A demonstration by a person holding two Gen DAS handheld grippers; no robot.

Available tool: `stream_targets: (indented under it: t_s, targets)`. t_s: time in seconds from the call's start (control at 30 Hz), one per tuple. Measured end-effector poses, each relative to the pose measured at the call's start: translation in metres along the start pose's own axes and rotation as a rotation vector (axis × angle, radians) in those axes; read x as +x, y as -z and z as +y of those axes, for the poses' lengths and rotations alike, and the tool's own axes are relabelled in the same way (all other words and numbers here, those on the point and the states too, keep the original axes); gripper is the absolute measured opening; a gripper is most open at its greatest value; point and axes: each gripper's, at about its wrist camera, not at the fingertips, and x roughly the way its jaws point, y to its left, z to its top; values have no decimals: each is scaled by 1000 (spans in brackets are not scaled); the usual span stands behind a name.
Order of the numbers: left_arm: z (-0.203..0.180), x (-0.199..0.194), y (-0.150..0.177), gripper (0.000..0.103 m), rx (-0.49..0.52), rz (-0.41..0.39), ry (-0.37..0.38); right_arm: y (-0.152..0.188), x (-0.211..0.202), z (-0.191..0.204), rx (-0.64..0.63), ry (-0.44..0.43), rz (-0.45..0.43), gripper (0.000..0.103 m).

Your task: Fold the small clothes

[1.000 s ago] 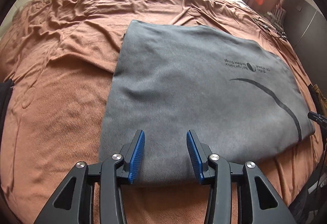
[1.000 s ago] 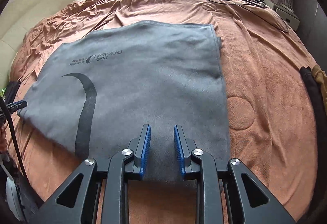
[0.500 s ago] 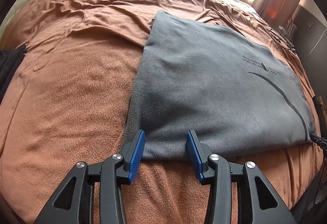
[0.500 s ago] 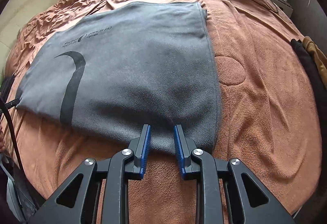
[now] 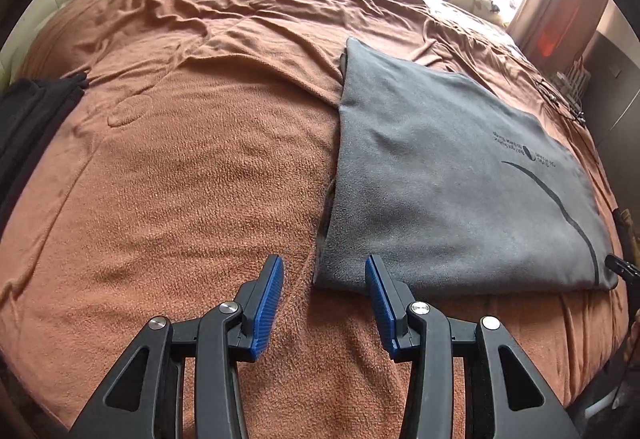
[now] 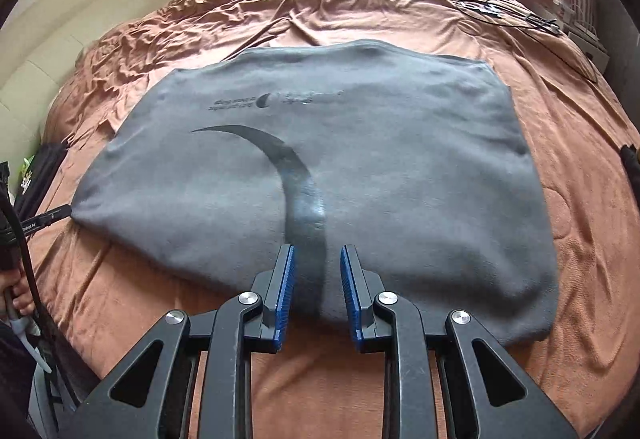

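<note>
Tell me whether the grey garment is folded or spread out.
Folded: the grey garment lies as a flat rectangle, no sleeves showing, with doubled layers at its edge.

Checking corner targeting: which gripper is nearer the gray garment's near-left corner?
Left. The left gripper hovers right at that corner of the gray garment; the right gripper sits over the near edge by the black curve.

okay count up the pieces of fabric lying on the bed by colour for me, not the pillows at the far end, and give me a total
Grey: 1, the folded grey garment with the black crescent print.
Brown: 1, the brown blanket spread under it.
Black: 1, a black cloth at the blanket's left edge in the left wrist view.
Total: 3
</note>
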Motion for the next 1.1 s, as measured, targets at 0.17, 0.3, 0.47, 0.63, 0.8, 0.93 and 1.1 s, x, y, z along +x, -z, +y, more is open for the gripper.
stream_targets:
  t_s: [0.17, 0.3, 0.47, 0.63, 0.8, 0.93, 1.1]
  targets:
    - [1, -13, -1, 45, -14, -15, 35, -7, 23, 29, -28, -49, 15, 21]
    - [0, -24, 0, 45, -34, -35, 65, -7, 44, 38, -55, -32, 38, 21]
    - [-21, -34, -3, 45, -15, -63, 119, 5, 59, 35, -20, -25, 98, 21]
    - [-54, -26, -3, 45, 33, -47, 162, 5, 40, 24, -3, -75, 77, 21]
    - [-84, -15, -1, 45, 88, -30, 188, 15, 19, -6, 46, -52, 35, 21]
    - [-105, -1, 2, 42, 118, -3, 207, 27, 9, -32, 135, -71, 27, 21]
    - [-133, 10, 5, 33, 161, 17, 250, 42, -6, -54, 215, -63, 15, 47]
